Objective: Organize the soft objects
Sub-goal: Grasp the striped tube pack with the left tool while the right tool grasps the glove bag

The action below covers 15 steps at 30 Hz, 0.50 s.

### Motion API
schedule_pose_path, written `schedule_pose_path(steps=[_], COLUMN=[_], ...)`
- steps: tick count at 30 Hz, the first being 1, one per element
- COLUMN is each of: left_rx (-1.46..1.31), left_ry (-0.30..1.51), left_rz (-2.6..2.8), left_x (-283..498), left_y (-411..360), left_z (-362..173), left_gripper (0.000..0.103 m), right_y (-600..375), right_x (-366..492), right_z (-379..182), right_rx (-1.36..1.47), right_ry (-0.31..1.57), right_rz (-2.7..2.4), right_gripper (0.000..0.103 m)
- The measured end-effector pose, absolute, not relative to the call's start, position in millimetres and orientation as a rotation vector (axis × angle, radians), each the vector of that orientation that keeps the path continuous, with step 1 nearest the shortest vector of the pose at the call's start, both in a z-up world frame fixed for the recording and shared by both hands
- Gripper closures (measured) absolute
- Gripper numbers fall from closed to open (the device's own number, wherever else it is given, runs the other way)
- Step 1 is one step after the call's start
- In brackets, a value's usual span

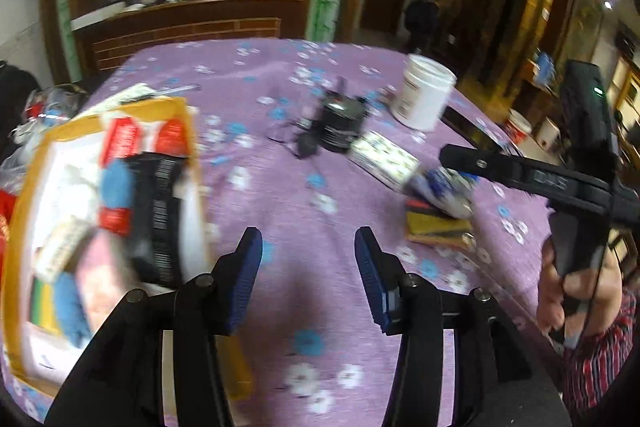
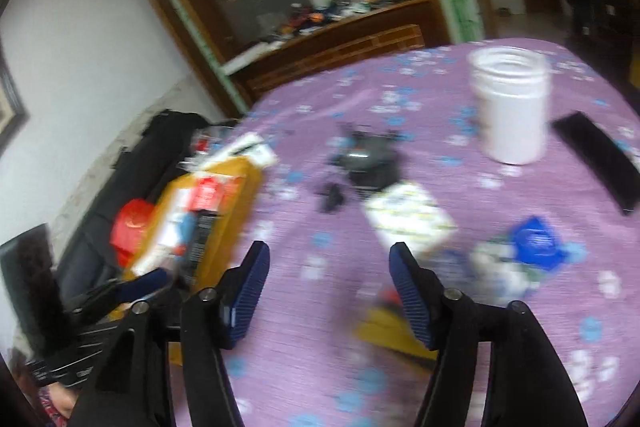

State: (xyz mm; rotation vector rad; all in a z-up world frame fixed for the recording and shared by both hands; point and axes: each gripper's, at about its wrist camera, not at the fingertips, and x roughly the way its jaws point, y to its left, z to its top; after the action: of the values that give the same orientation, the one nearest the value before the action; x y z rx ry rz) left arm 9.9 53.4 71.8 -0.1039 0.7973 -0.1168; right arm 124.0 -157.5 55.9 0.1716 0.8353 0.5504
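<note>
Left gripper (image 1: 308,259) open beside blurred, packed yellow box (image 1: 40,163).

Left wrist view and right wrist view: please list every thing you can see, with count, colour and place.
tablecloth: one, purple with blue and white flowers, over the table
box: one, yellow-rimmed, at the table's left edge, filled with red, blue, white and black items
jar: one, white, open, far right
black round object: one, table centre, blurred
patterned pack: one, white, beside the black object
sponge: one, yellow and dark, right side
blue-white packet: one, right side
black flat object: one, right edge
left gripper: blue pads, open, empty
right gripper: blue pads, open, empty
hand: one, holding the right gripper's handle
</note>
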Motion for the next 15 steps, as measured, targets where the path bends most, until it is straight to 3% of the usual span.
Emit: schedule_pose_path(steps=[11, 15], left_rx=[-0.083, -0.105], left_ry=[0.859, 0.87], left_rz=[-0.149, -0.143], left_x=[9.5, 10.7], left_y=[24.1, 29.7], left_z=[52.0, 47.6], left_gripper=[0.057, 0.057], right_y=[-170.0, -172.5], right_x=[136.5, 141.1], right_z=[13.4, 0.8], right_rx=[0.116, 0.088], right_ry=[0.92, 0.953], right_rz=[0.488, 0.437], right_gripper=[0.036, 0.041])
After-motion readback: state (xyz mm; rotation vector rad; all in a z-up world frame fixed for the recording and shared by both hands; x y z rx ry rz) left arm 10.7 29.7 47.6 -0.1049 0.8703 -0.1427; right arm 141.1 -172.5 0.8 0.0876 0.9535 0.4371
